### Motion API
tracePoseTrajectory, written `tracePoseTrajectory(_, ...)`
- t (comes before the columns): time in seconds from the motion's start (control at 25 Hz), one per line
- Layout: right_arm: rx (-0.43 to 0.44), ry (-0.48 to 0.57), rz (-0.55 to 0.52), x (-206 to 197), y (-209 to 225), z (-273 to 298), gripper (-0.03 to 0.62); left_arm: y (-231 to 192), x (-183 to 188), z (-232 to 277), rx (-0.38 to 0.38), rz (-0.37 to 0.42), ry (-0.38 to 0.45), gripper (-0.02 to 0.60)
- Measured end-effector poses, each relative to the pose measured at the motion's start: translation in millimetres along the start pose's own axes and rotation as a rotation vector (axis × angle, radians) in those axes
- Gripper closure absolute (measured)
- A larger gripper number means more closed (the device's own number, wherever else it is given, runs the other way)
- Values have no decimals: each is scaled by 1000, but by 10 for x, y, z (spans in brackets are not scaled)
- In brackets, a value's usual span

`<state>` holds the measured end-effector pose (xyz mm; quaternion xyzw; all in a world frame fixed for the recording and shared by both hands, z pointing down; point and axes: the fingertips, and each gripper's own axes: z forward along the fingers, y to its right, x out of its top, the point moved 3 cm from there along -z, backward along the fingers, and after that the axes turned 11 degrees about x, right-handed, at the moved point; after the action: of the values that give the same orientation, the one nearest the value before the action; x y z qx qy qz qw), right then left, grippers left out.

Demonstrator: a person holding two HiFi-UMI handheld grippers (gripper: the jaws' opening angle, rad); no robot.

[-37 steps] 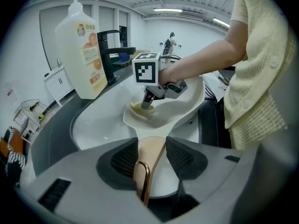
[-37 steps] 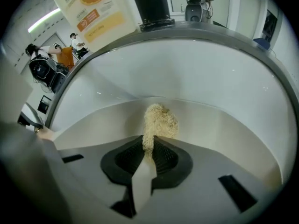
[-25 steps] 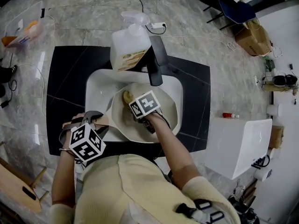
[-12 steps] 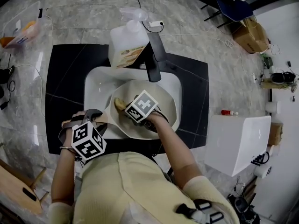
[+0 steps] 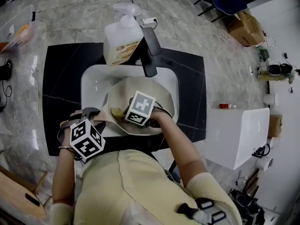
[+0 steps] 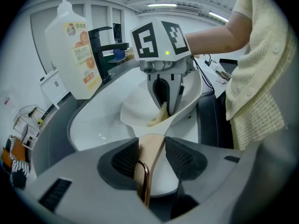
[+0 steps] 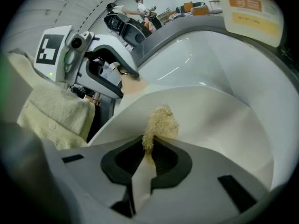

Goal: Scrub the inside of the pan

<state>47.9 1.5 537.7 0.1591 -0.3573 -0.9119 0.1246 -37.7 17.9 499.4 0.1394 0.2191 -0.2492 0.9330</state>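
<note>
Pan (image 5: 161, 100) sat in the white sink (image 5: 93, 86) at centre frame of the head view, just below the black faucet (image 5: 149, 55). A soap bottle (image 5: 119, 41) stood above and left of it.

Left gripper (image 6: 152, 160): jaws closed narrow on the pan handle (image 6: 152, 141), its copper loop running between the pads. This was the brace.

Right gripper (image 7: 148, 155): jaws pinched tight on the lower edge of a yellowish scrub pad (image 7: 161, 120). The pad's free end lay against the pan's inner wall, lower left of the bowl in the head view.

Judgement: scrubbing was under way. To do it well:
- Hold the handle clamp firm so the pan cannot spin.
- Lean the pad flatter on the wall.
- Work overlapping strokes across the floor toward the far side.
- Use light pressure, as the thin pinch could let the pad slip.
</note>
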Motion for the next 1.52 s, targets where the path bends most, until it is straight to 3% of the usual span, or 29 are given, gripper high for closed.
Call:
tracePoseTrajectory(0.24, 61, -68, -65, -103, -142, -11, 540, 1, 1, -6, -5, 0, 1, 399)
tracePoseTrajectory(0.48, 138, -225, -169, -279, -267, -112, 540, -4, 3, -14, -10, 1, 7, 402)
tracePoseTrajectory(0.88, 291, -463, -177, -591, -446, -267, 542, -7, 16, -23, -37, -19, 5, 407)
tracePoseTrajectory(1.16, 309, -618, -129, -927, -437, -392, 543, 5, 14, -28, -32, -17, 5, 407)
tracePoseTrajectory(1.32, 263, -753, -83, -1139, -345, -508, 543, 8, 13, -26, -32, -21, 4, 407)
tracePoseTrajectory(1.52, 211, -816, -48, -1236, -233, -584, 543, 12, 12, -33, -33, -30, -3, 407)
